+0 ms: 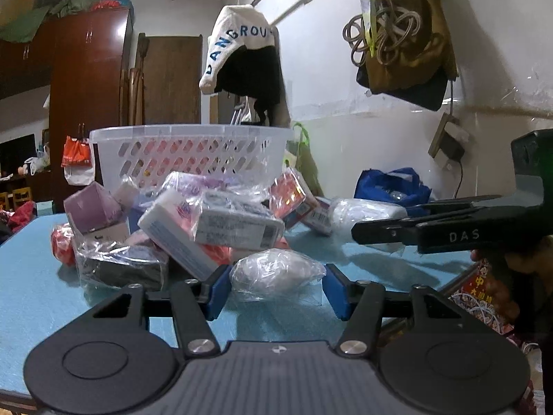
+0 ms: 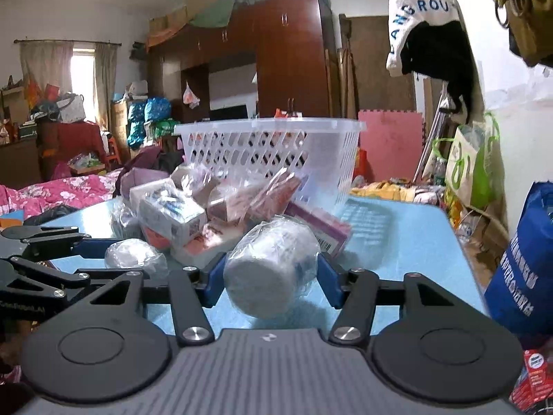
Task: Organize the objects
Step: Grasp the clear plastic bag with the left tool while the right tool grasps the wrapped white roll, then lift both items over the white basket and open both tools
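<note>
1. Blue pads of my left gripper (image 1: 276, 288) sit either side of a small white bundle in clear plastic wrap (image 1: 274, 271), which lies on the blue tabletop (image 1: 38, 276) at the near edge of the pile. The pads look to be touching the wrap; I read it as a grasp, lightly closed.
2. My right gripper (image 2: 271, 282) is clenched on a plastic-wrapped white roll (image 2: 273, 263). The roll's flat end faces me, so its long axis runs away from me toward the pile, roughly along the fingers.
3. Both items are straight ahead of their grippers, between the fingertips, low on the table.
4. The white slotted basket (image 1: 190, 152) stands beyond the heap of wrapped boxes (image 1: 207, 221), straight on from the left gripper, ahead and slightly right from the right one.
5. Judgement: each load must go up and forward over the heap; neither hand is clearly nearer.
</note>
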Demonstrator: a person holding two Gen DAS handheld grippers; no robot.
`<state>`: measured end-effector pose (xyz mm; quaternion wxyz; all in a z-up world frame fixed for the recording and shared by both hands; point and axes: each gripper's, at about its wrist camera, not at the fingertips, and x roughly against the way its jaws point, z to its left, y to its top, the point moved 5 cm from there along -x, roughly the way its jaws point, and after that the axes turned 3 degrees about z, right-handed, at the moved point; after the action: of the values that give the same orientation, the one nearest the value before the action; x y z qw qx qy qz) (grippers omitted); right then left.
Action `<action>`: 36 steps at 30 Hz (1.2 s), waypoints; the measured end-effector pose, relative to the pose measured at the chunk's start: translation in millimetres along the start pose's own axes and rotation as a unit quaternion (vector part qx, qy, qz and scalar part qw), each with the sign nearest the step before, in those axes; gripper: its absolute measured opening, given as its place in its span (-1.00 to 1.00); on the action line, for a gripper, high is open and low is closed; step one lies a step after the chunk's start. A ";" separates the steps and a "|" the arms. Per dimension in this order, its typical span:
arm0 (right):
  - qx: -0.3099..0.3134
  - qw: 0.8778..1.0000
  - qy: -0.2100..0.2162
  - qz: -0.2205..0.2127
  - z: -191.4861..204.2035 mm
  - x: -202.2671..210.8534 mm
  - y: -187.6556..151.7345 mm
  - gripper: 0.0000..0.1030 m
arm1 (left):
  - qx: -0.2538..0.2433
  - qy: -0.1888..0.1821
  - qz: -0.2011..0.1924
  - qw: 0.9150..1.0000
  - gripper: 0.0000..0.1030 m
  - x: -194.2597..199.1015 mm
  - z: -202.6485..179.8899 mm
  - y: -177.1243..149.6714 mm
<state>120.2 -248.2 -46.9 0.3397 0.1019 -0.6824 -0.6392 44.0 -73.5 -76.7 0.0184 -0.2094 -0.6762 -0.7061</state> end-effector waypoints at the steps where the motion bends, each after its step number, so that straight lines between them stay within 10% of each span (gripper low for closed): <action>1: 0.001 1.000 -0.001 -0.003 -0.2 2.1 1.3 0.14 | 0.000 -0.001 -0.001 1.000 0.18 0.8 0.2 0.6; 20: 0.037 0.998 0.010 -0.058 2.6 8.6 66.7 0.12 | 0.064 0.030 -0.084 0.994 0.17 45.5 77.7 88.2; 36: 0.128 0.990 -0.027 -0.053 25.3 -62.7 163.6 0.12 | 0.096 0.016 -0.031 0.995 0.17 -36.8 108.6 195.5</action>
<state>200.3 -165.4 87.4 0.2712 0.1630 -0.7613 -0.5659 167.4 5.0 96.4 0.0278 -0.1743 -0.7462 -0.6419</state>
